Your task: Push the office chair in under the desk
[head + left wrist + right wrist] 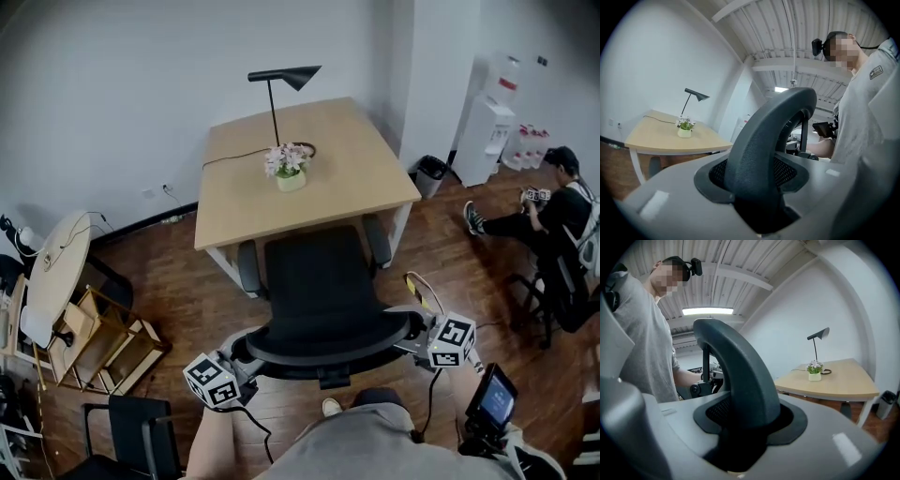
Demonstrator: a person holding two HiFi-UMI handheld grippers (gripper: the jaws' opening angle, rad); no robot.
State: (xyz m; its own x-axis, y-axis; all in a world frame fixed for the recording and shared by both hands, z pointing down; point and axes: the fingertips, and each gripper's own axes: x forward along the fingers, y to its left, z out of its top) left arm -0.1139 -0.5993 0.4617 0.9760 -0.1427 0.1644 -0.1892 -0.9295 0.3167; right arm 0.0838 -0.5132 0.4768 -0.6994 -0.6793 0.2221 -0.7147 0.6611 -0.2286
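While the left tool (pixel 247 362) and right tool (pixel 413 332) clamp the chair (pixel 314 281) back, the desk (pixel 356 159) at twelve o'clock bears a lamp (pixel 286 76) and flowers (pixel 288 161).

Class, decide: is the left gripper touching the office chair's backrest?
Touching. In the left gripper view, the backrest rim fills the gap between the jaws of the left gripper, pressed against both.

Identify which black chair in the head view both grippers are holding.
The office chair facing the wooden desk: the left gripper and right gripper clamp its backrest rim. The black chair at lower left stands untouched.
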